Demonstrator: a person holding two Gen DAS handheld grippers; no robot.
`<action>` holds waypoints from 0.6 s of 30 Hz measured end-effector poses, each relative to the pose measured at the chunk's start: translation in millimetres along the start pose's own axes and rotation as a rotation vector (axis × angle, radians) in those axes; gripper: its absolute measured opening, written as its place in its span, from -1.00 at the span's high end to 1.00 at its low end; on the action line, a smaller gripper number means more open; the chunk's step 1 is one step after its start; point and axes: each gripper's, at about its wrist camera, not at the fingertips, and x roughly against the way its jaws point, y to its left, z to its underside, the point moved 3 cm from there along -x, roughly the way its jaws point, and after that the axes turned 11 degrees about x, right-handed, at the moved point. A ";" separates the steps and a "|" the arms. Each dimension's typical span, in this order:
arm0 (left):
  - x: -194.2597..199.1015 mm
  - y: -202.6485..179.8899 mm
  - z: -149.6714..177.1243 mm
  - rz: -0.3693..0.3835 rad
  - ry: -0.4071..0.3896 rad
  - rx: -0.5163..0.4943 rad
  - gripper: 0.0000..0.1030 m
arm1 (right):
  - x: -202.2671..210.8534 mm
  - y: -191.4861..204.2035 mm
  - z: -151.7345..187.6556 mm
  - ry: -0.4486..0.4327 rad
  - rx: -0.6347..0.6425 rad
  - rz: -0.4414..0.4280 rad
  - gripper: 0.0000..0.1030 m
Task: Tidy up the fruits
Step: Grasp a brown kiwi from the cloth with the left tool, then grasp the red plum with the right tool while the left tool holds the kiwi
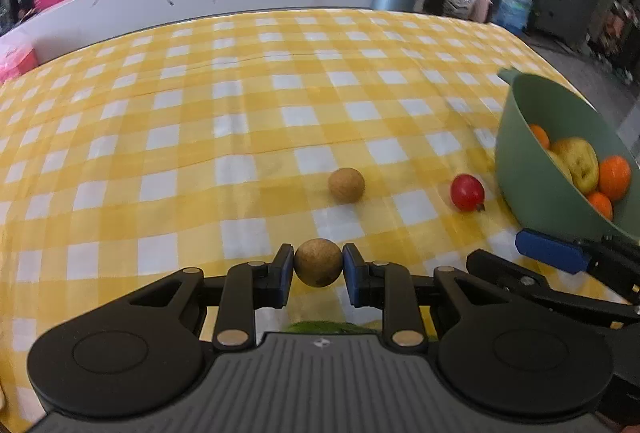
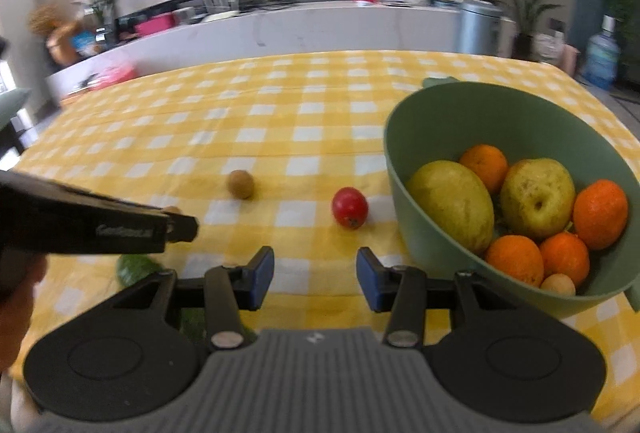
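My left gripper point(image 1: 318, 267) is shut on a small round brown fruit point(image 1: 318, 262), held just above the yellow checked tablecloth point(image 1: 240, 113). A second brown fruit point(image 1: 346, 185) and a small red fruit point(image 1: 467, 192) lie on the cloth ahead of it. A green bowl point(image 1: 516, 153) at the right holds oranges and yellow-green pears. My right gripper point(image 2: 315, 278) is open and empty, low over the cloth, with the red fruit point(image 2: 349, 207) just ahead, the brown fruit point(image 2: 241, 184) further left and the bowl point(image 2: 404, 169) to its right. The left gripper point(image 2: 182, 227) enters from the left.
A green object point(image 2: 138, 267) lies on the cloth under the left gripper, partly hidden. Beyond the table's far edge stand a white counter point(image 2: 320, 29) with clutter, a metal bin point(image 2: 478, 27), plants and a water bottle point(image 2: 602, 59).
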 end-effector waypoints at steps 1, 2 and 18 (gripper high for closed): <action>-0.5 1.8 -0.9 0.000 -0.001 0.013 0.43 | -2.6 1.0 -1.2 0.002 -0.024 0.022 0.16; -1.0 4.4 -1.7 0.000 -0.002 0.029 0.43 | -5.1 1.5 -2.4 0.003 -0.053 0.044 0.16; -4.6 23.1 -4.9 -0.003 -0.008 0.132 0.44 | -39.3 9.0 -17.8 0.001 -0.329 0.272 0.19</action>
